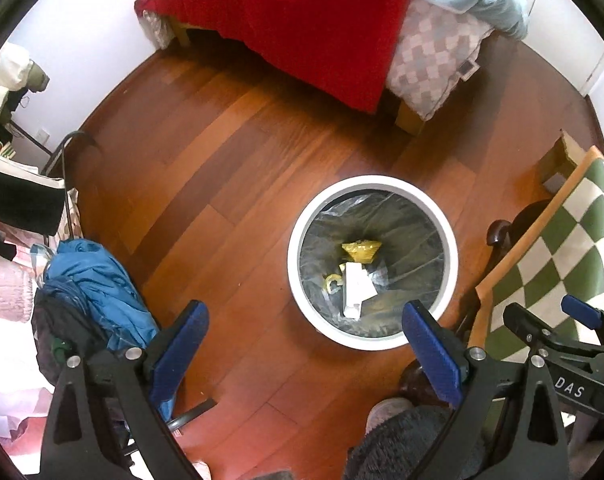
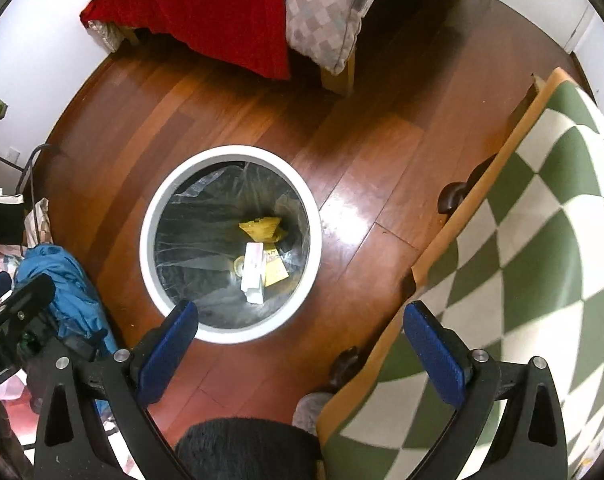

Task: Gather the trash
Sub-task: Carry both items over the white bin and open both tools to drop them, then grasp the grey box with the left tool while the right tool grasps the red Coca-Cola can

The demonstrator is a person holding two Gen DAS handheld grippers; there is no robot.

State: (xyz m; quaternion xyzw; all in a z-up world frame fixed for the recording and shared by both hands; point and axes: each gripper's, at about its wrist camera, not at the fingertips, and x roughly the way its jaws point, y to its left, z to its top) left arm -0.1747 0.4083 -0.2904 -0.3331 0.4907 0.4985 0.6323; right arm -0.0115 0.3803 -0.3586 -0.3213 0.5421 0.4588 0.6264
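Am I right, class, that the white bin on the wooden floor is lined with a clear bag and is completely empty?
Not quite. The white bin on the wooden floor does have a clear bag liner, but it is not empty: a yellow wrapper and a white carton lie at the bottom, as the right wrist view shows.

White bin (image 1: 302,216) with a clear liner over black; inside it a yellow wrapper (image 1: 361,250) and white paper (image 1: 356,282). Reddish-brown wood floor (image 1: 222,160). Red blanket (image 1: 302,28) at upper centre, pink-grey checked quilt (image 1: 430,60) beside it. Green-and-white checked cloth (image 2: 542,240) at right. Blue jacket (image 1: 102,280) lower left. Blue pads (image 1: 430,352) on black grippers.
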